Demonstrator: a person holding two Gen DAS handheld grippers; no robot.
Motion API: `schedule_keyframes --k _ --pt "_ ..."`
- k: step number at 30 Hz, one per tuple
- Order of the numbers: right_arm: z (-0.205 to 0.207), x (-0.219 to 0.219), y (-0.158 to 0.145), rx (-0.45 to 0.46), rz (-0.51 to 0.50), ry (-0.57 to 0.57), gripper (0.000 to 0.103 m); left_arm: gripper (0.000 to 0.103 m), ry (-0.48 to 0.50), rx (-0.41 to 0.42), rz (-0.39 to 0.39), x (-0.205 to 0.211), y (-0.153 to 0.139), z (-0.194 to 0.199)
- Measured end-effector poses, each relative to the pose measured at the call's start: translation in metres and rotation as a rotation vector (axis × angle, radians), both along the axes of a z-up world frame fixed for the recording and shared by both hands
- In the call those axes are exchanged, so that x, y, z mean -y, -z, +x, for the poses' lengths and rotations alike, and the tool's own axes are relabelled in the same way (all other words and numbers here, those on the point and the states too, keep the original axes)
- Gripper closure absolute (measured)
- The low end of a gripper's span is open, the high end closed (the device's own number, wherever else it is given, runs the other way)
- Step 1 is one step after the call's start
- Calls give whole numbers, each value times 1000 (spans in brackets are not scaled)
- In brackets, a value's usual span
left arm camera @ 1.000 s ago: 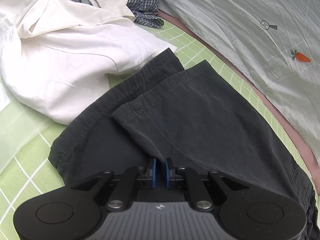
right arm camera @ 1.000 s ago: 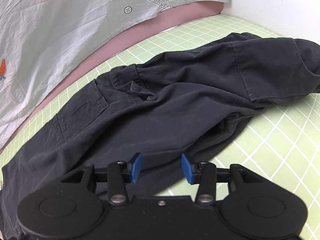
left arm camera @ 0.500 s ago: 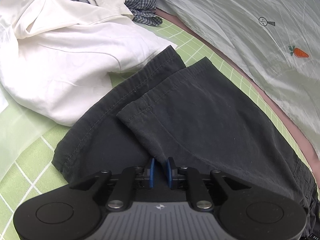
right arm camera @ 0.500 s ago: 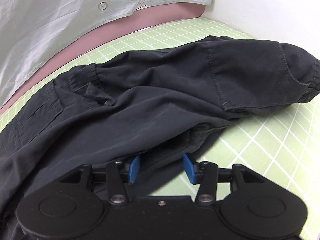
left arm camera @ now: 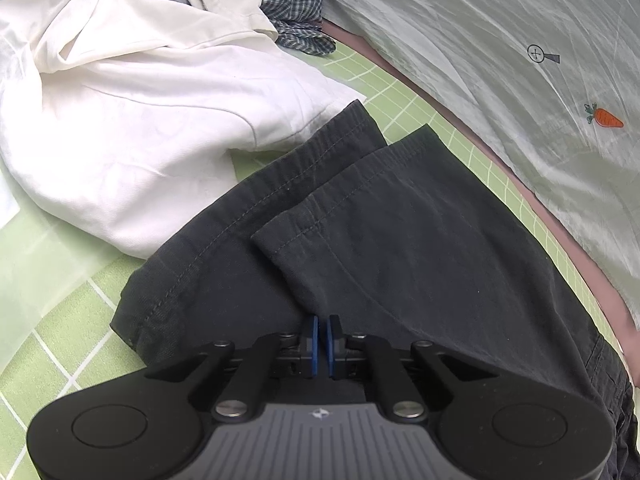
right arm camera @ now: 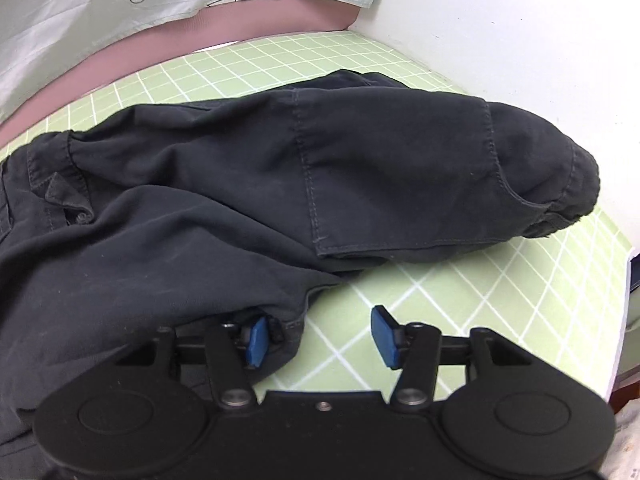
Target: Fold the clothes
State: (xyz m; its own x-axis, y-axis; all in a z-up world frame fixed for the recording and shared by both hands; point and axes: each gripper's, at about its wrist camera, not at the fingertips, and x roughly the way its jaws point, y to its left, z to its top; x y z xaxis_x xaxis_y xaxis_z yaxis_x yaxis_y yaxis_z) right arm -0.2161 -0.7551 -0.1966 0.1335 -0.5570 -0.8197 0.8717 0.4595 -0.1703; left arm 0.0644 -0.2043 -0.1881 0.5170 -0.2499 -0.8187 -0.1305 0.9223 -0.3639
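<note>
We see dark trousers [left arm camera: 400, 240] lying across the green gridded surface [left arm camera: 60, 340], their two leg hems beside a heap of white clothing [left arm camera: 140, 120]. Our left hand-held gripper [left arm camera: 322, 340] is closing, its blue pads a narrow slit apart with a fold of trouser leg pinched between them. Our right hand-held gripper [right arm camera: 320, 334] stands about half open over the waist end of the trousers [right arm camera: 280, 184]; its left pad touches the cloth's edge, the right pad hangs above bare surface [right arm camera: 460, 280].
</note>
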Motion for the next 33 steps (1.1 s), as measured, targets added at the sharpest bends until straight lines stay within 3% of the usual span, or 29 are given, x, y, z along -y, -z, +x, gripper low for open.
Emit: schedule_keyframes --k 3,6,11,13,15,25,33 --pt "-13 -6 2 -48 -29 -26 46 96 -5 -3 -8 -2 0 0" --pt "-20 -14 12 -68 -73 -21 35 96 -15 -13 -18 -3 0 1" --pt "-11 -26 3 -84 -93 -39 40 96 -24 -33 -32 -4 0 4" --pt "-7 -33 -2 -92 -108 -49 42 90 -35 -29 -27 -5 -2 3" --pt "1 -41 -7 -62 -92 -65 42 85 -35 -20 -20 -5 -4 4" --pt "25 -71 -17 143 73 -72 46 77 -54 -22 -34 -8 -3 21" --pt "23 -73 -5 392 322 0 44 68 -51 -9 -50 -7 -1 32"
